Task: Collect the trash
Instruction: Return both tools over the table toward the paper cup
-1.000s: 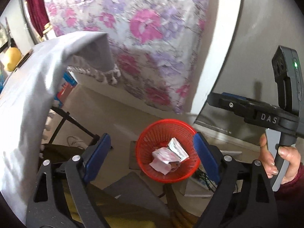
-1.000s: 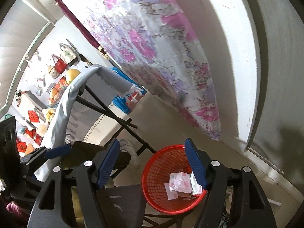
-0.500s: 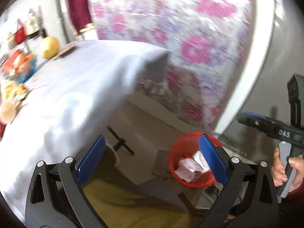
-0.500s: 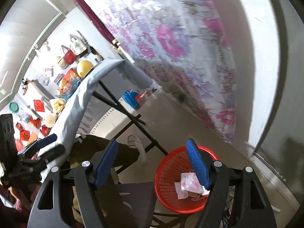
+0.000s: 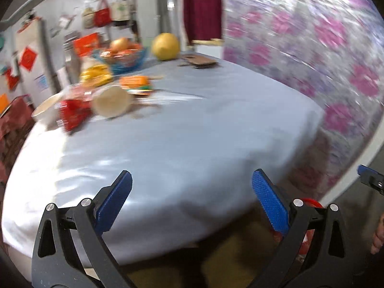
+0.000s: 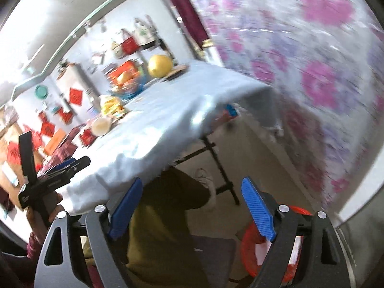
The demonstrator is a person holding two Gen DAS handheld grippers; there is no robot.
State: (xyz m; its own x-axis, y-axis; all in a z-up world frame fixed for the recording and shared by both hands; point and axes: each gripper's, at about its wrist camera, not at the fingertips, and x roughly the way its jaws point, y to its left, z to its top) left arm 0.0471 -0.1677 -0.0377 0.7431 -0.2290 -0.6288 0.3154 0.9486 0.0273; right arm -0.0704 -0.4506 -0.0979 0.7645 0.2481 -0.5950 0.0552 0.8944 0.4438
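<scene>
Lived-in home room: pale blue cloth-covered folding table (image 5: 192, 132), blue fruit bowl (image 5: 121, 58), pink floral curtain (image 5: 312, 36), hanging tote bags (image 6: 134, 39), red paper decorations (image 6: 75, 96).

Tablecloth (image 5: 192, 129): pale grey cloth, smooth with a slight sheen, covering the tabletop. Left gripper (image 5: 192, 201): matt black plastic frame, blue ribbed pads (image 5: 270, 201), bright metal screw heads. Right gripper (image 6: 192, 206): same finish. Trash basket (image 6: 249, 247): glossy red plastic mesh. Curtain (image 5: 201, 7): dark red cloth. Wall drape (image 5: 312, 36): floral-printed cloth. Cup (image 5: 111, 105): cream, matt; material unclear through blur.
</scene>
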